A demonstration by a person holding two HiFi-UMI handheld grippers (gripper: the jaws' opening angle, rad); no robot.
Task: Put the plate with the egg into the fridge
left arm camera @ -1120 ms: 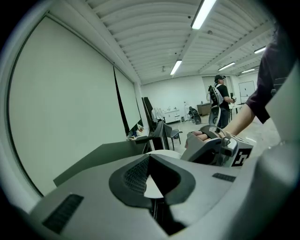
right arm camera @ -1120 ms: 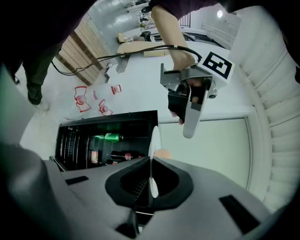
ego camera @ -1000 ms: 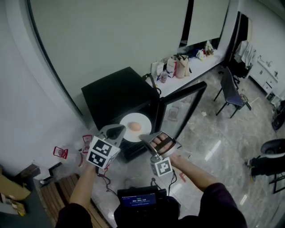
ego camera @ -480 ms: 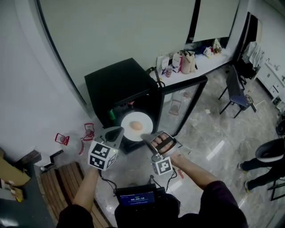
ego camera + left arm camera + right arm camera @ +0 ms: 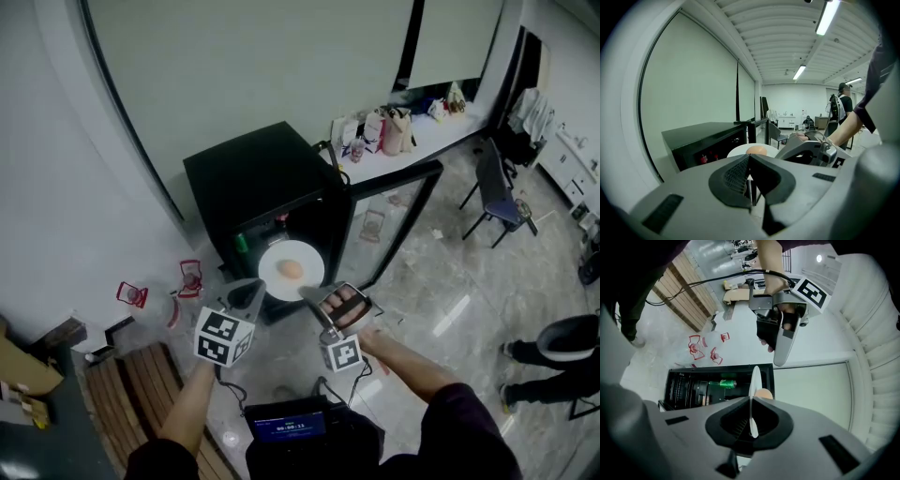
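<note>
Head view: two tools hold the plate (image 5: pixel 306 260) before the open fridge (image 5: pixel 253 178).
Both the left tool (image 5: pixel 253 292) and the right tool (image 5: pixel 309 293) are closed tight on the plate's near rim; the egg (image 5: pixel 292 270) sits on it just ahead of their tips, with the fridge opening right beyond.
</note>
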